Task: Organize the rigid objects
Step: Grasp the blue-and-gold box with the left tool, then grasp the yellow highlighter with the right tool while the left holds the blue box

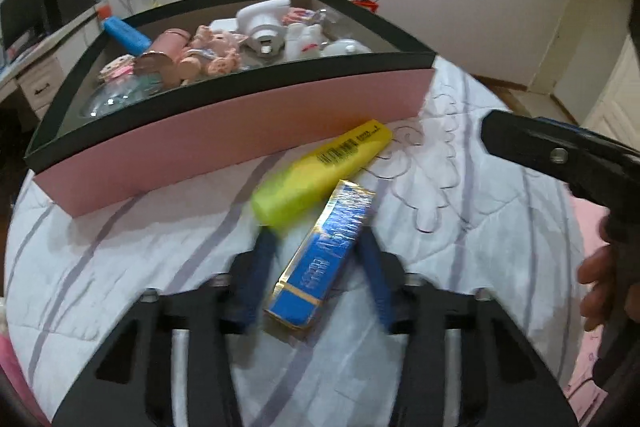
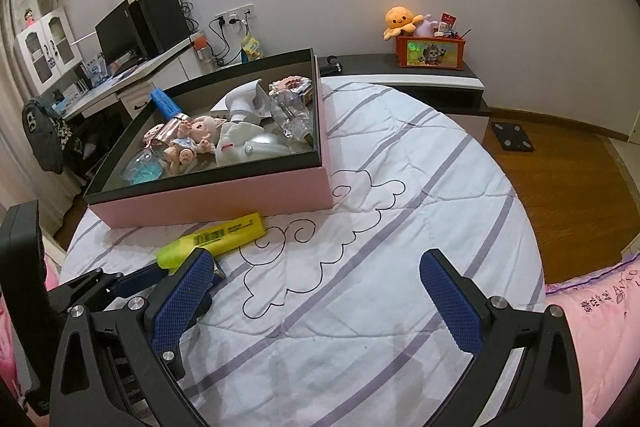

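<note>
Left gripper [image 1: 316,259] part-open, fingers astride glossy blue foil-wrapped box [image 1: 320,263]; contact unclear. Box overlaps yellow plastic highlighter [image 1: 320,173] on quilted bed [image 2: 360,307], beside pink bin [image 2: 208,201]. Right gripper [image 2: 316,297] wide open, empty.

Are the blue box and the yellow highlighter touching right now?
Touching. The left wrist view shows the far end of the blue box overlapping the cap end of the yellow highlighter with no quilt visible between them. The right wrist view hides the box.

The box [image 2: 224,197] has pink walls and a black rim; the marker [image 1: 320,171] is yellow; the carton [image 1: 320,263] blue, seemingly gold-edged; the quilt [image 2: 400,211] white, lilac-striped.
</note>
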`<state>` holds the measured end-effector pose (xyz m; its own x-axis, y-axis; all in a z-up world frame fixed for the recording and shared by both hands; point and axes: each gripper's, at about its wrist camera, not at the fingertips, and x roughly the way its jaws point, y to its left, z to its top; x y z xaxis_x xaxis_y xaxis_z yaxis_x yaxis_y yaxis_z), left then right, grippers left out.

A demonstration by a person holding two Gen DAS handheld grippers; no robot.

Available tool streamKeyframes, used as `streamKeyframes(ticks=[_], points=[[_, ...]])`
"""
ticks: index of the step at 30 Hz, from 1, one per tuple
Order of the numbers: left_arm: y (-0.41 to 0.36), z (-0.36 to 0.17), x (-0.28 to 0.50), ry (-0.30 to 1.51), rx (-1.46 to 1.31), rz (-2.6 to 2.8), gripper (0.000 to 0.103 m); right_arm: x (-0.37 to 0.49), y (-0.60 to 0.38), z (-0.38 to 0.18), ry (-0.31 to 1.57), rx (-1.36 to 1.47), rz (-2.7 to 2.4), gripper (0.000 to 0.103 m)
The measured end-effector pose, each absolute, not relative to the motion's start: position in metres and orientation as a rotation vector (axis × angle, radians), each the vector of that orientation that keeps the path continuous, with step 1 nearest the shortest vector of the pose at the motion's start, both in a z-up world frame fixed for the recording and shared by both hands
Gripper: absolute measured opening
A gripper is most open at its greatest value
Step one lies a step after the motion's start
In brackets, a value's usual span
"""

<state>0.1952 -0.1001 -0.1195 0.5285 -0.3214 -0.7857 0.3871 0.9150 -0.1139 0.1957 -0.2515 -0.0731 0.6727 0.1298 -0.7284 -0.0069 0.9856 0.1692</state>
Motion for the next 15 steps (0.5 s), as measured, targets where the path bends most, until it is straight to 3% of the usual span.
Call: streamKeyframes(ticks=[2, 15], points=[[-0.095, -0.119, 0.193, 0.931, 0.047, -0.443, 0.021, 0.197, -0.250, -0.075, 0.836, 0.156, 0.078, 0.103], [-0.023, -0.113, 0.171, 0.900, -0.039, -0.275, 0.021, 0.223, -0.202, -0.095, 0.895, 0.090, 0.185, 0.103]])
